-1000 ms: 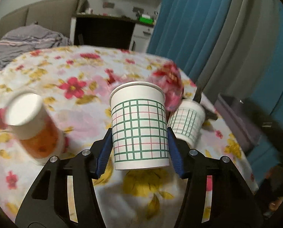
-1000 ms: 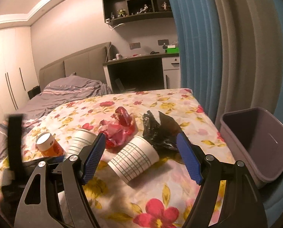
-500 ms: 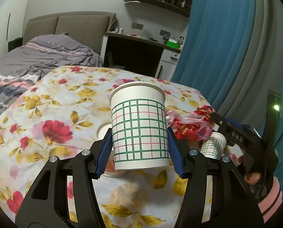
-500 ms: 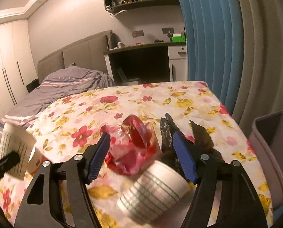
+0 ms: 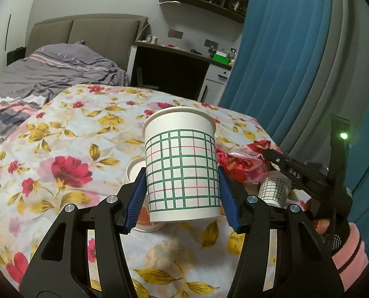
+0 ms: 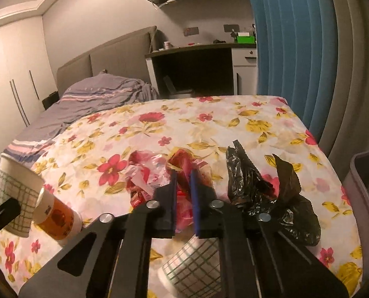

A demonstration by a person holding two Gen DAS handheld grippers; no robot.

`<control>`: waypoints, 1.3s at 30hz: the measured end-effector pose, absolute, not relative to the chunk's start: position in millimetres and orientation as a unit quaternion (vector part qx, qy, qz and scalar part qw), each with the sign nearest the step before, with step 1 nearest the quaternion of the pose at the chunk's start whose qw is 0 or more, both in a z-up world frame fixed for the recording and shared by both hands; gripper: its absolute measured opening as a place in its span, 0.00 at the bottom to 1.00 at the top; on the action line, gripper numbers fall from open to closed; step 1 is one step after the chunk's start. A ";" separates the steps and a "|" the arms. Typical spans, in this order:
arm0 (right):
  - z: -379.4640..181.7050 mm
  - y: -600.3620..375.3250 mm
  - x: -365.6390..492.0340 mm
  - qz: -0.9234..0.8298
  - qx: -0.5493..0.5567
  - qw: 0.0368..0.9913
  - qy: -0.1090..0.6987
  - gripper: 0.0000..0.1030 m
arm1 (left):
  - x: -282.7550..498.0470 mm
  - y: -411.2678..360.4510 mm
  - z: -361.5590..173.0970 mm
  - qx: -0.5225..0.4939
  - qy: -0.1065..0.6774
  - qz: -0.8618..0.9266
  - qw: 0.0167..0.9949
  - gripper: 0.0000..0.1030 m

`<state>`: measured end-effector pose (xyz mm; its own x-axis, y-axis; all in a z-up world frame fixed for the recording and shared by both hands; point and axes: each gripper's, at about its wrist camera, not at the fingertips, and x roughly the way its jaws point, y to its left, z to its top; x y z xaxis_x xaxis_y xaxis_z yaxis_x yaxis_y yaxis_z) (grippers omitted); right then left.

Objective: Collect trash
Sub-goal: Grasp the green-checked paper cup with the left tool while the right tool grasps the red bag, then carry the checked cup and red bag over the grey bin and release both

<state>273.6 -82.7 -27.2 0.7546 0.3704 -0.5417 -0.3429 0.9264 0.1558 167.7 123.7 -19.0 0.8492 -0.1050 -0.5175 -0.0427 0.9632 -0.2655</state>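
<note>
My left gripper (image 5: 182, 196) is shut on a white paper cup with a green grid (image 5: 180, 166) and holds it upright above the floral table; the cup also shows at the left of the right wrist view (image 6: 10, 193). My right gripper (image 6: 183, 193) is shut on a crumpled red and clear plastic bag (image 6: 154, 173), which shows in the left wrist view (image 5: 244, 161). A second grid cup (image 6: 194, 265) lies on its side under the right gripper (image 5: 275, 188). An orange-labelled cup (image 6: 57, 218) lies on its side at the left. A black plastic bag (image 6: 266, 196) lies at the right.
A grey bin (image 6: 368, 188) stands beside the table's right edge. The table wears a floral cloth (image 6: 209, 124). Blue curtains (image 5: 283, 62) hang on the right, with a bed (image 5: 48, 72) and a desk (image 5: 179, 67) behind.
My right gripper has moved forward and closed on the red plastic bag. My left gripper has lifted the grid cup higher and turned left.
</note>
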 end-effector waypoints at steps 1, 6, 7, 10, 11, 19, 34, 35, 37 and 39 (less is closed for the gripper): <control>-24.4 -83.1 269.5 0.191 0.022 0.938 0.287 0.04 | 166.8 123.4 -18.7 -0.136 0.273 -0.017 0.952 0.53; -8.5 -89.4 249.8 0.200 0.033 0.945 0.258 0.04 | 161.2 117.9 -13.1 -0.134 0.265 -0.021 0.955 0.53; -5.5 -91.5 246.5 0.200 0.035 0.946 0.253 0.04 | 160.1 116.9 -11.6 -0.133 0.264 -0.022 0.955 0.53; 6.0 -99.7 232.3 0.201 0.043 0.950 0.234 0.04 | 155.9 112.6 -6.1 -0.129 0.258 -0.026 0.957 0.53; 9.7 -102.8 227.3 0.201 0.044 0.952 0.227 0.04 | 154.3 110.4 -4.1 -0.127 0.256 -0.028 0.958 0.53; 38.4 -144.0 180.9 0.178 0.065 0.966 0.175 0.04 | 143.1 87.1 10.0 -0.118 0.246 -0.048 0.961 0.53; 62.2 -254.1 128.0 0.074 0.098 0.985 0.120 0.04 | 145.0 -13.1 28.5 -0.078 0.244 -0.148 0.955 0.53; 62.1 -260.9 126.0 0.069 0.099 0.986 0.119 0.04 | 147.4 -22.4 28.7 -0.075 0.245 -0.156 0.954 0.53; 62.3 -274.9 123.0 0.050 0.097 0.987 0.115 0.04 | 154.0 -40.8 29.0 -0.073 0.248 -0.179 0.949 0.53; 61.9 -286.9 122.1 0.035 0.096 0.989 0.112 0.04 | 159.4 -56.7 29.3 -0.071 0.248 -0.194 0.947 0.53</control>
<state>122.1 -286.9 61.9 0.9727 0.0907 -0.2137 -0.0481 0.9792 0.1969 159.4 -56.7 29.3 0.8017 -0.4017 -0.4426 0.3315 0.9150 -0.2299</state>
